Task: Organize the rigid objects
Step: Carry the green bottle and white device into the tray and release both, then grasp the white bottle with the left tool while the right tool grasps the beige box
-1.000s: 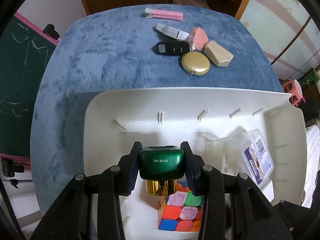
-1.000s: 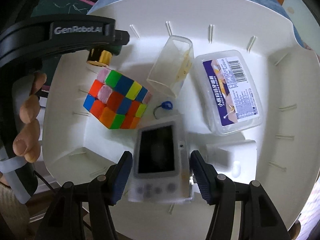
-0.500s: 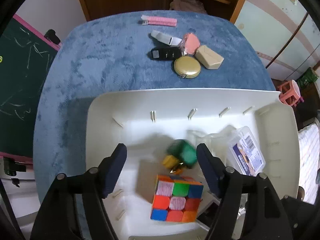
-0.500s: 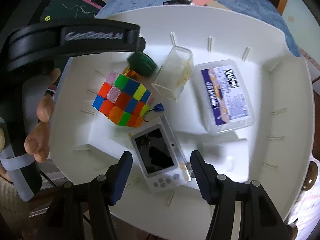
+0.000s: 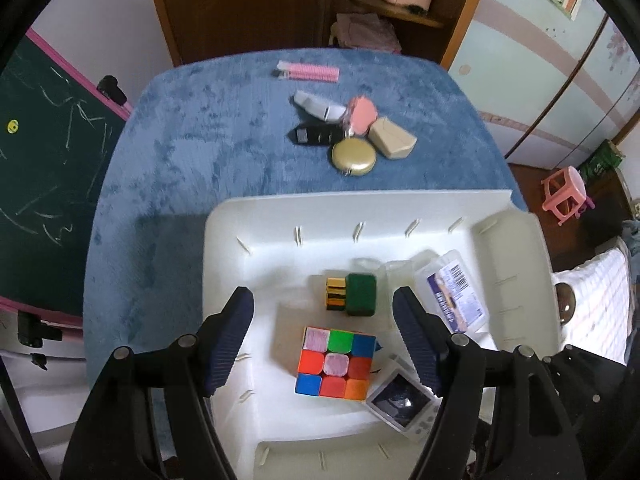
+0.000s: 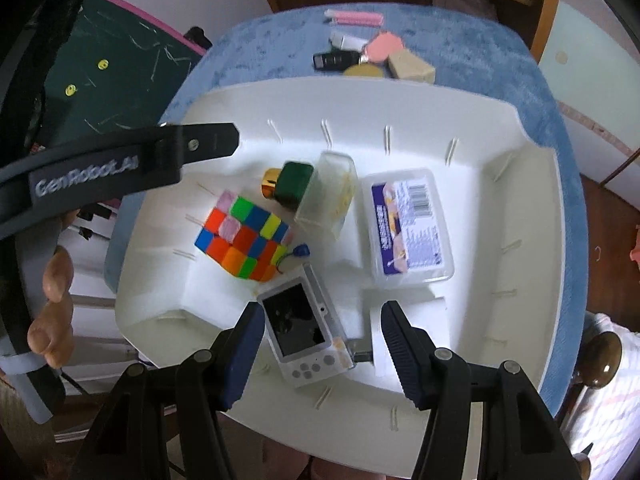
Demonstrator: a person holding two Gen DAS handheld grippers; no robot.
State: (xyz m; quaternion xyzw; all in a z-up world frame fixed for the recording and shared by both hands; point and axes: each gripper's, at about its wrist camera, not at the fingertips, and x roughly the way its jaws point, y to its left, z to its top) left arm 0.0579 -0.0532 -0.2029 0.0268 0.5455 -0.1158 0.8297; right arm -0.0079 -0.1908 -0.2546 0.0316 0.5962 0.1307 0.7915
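Note:
A white bin [image 5: 248,216] [image 6: 520,184] on the blue table holds a green and gold bottle [image 5: 358,294] [image 6: 292,182] lying on its side, a colour cube [image 5: 336,362] [image 6: 244,236], a small white game console [image 5: 402,400] [image 6: 304,326], a clear cup [image 6: 330,192] and a labelled plastic box [image 5: 450,294] [image 6: 406,224]. My left gripper [image 5: 324,336] is open and empty above the cube. My right gripper [image 6: 322,350] is open above the console, not touching it.
On the blue table [image 5: 180,128] beyond the bin lie a pink comb [image 5: 310,72], a white tool [image 5: 318,106], a black remote [image 5: 314,136], a pink piece [image 5: 362,114], a gold round case [image 5: 354,156] and a beige box [image 5: 392,138]. A chalkboard [image 5: 44,152] stands at the left.
My left gripper opened and dropped the green and gold bottle into the bin, then rose. My right gripper let go of the console and pulled back upward.

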